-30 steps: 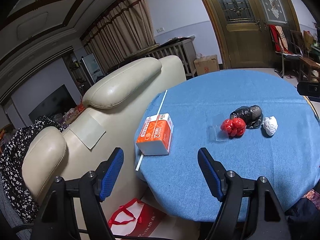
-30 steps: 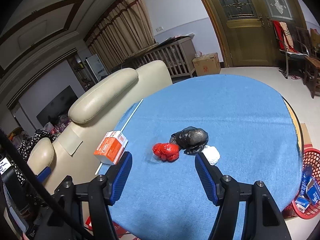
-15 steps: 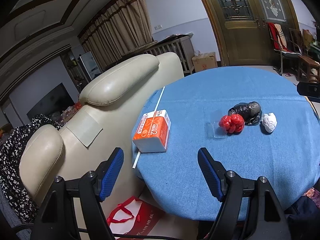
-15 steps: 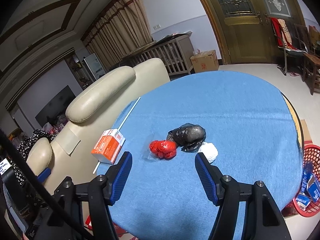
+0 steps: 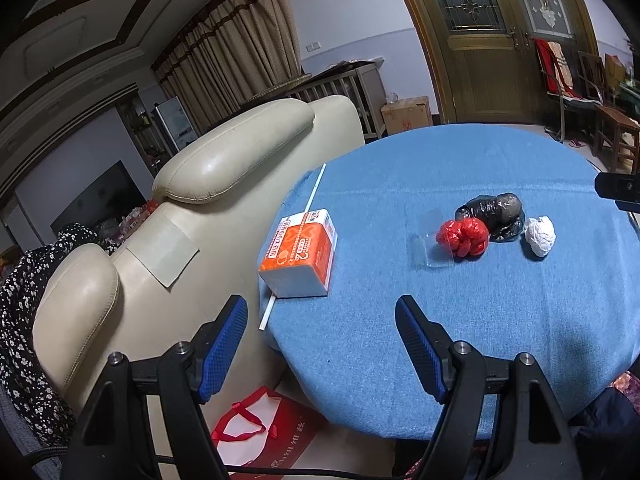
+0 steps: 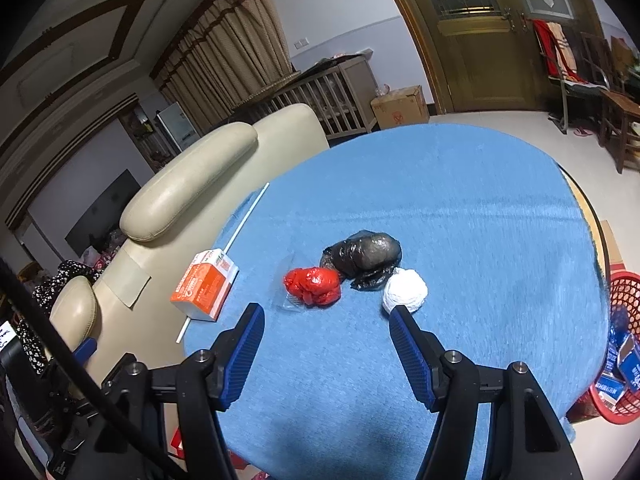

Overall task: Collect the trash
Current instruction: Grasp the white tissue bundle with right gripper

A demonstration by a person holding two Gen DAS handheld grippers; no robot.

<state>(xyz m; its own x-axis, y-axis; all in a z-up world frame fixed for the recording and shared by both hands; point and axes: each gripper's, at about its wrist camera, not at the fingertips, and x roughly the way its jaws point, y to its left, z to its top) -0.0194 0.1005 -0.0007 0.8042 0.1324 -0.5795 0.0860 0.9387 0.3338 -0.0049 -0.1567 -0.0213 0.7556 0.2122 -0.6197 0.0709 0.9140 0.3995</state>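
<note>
The right gripper (image 6: 325,326) has its jaws spread with nothing between them; the blue pads hang over the near part of the table (image 6: 480,200), and the tip of one pad sits just before the white wad (image 6: 405,290) without visible contact. The left gripper (image 5: 321,318) is likewise spread and empty, poised above the table's near edge beside the sofa (image 5: 224,168). The trash lies in a tight cluster near the middle of the blue cloth: a red wad (image 6: 313,285) resting on a scrap of clear film (image 5: 426,240), a black bag (image 6: 364,258) bunched just behind it and touching it, and the white wad just beside the black bag on the far side from the red one. An orange and white box (image 5: 300,256) stands apart from the cluster, close to the table's sofa-side edge, and lies over a thin white stick (image 5: 314,192) that runs along that edge and overhangs it at the near end. Off the table, a red basket (image 6: 622,344) holding blue-printed packaging stands on the floor at the opposite side from the sofa. A red bag (image 5: 264,436) lies on the floor between sofa and table. A cardboard box (image 6: 400,107) sits by the wooden door (image 6: 472,40) in the background.
</note>
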